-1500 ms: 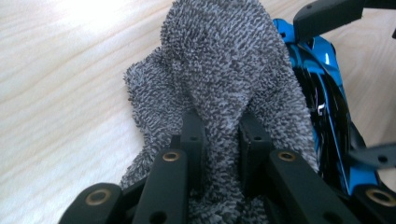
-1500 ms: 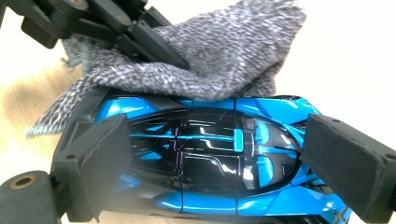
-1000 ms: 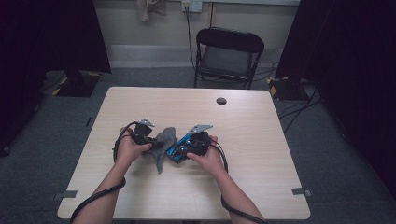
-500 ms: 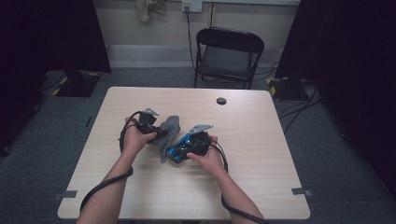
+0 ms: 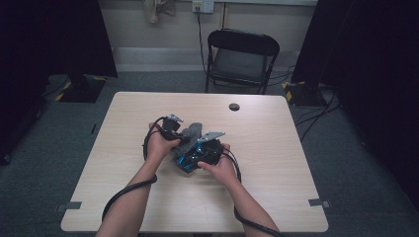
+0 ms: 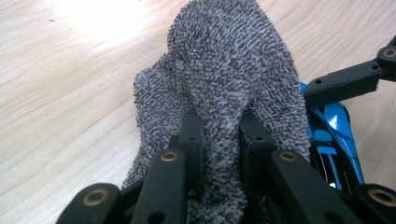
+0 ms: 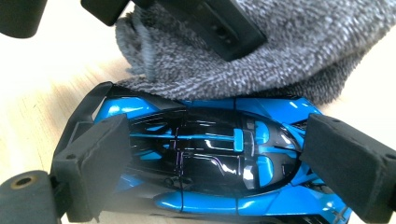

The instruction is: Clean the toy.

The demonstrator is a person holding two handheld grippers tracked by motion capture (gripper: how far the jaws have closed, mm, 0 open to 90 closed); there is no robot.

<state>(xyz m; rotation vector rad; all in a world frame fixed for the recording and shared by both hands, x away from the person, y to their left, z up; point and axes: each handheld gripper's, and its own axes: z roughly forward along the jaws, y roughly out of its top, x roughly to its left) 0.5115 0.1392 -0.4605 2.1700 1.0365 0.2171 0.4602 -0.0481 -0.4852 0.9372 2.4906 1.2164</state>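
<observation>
High view: since a second ago the left gripper (image 5: 174, 129) has carried the fuzzy grey cloth (image 6: 229, 79) to the toy's 11 o'clock, jaws clenched on it; the right gripper (image 5: 210, 150) pins the glossy blue-and-black toy car (image 7: 205, 154) mid-table, so wiping looks underway.

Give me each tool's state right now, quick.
Left tool: closed on the grey cloth.
Right tool: closed on the blue toy car, one jaw at each end.

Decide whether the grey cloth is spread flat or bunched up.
Bunched: the grey cloth humps up, pinched between the left gripper jaws, against the blue toy car.
</observation>
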